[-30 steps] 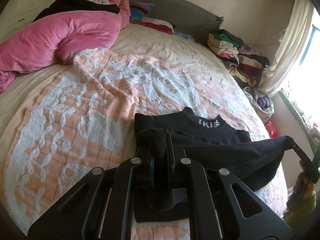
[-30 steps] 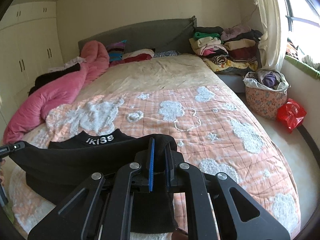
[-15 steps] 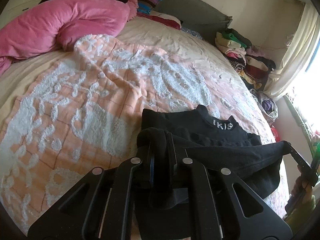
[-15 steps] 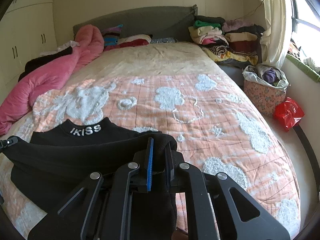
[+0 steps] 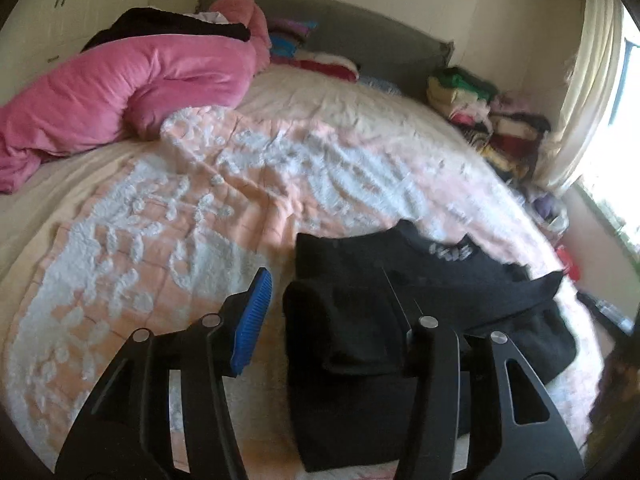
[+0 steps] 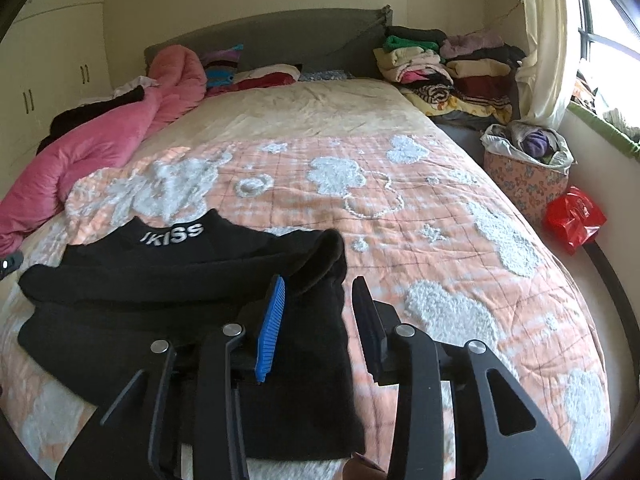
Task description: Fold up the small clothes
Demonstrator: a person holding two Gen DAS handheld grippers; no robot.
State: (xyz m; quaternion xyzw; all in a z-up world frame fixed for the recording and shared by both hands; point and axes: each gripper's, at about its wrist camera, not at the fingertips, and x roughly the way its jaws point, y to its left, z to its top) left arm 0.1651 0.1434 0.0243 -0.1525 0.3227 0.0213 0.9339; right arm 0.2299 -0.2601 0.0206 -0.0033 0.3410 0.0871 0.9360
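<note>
Item: black garment, white lettering at the collar, lying folded over on the peach quilt at the near end of the bed. We hold the left gripper over its left edge, jaws opening, the fabric between them but unpressed. Our right gripper is over its right edge, jaws opening, likewise unclamped. Beyond the garment to the left: pink duvet. Beyond to the right: stacked clothes.

Matt black knit garment on a tufted, nubbly cotton bedspread
</note>
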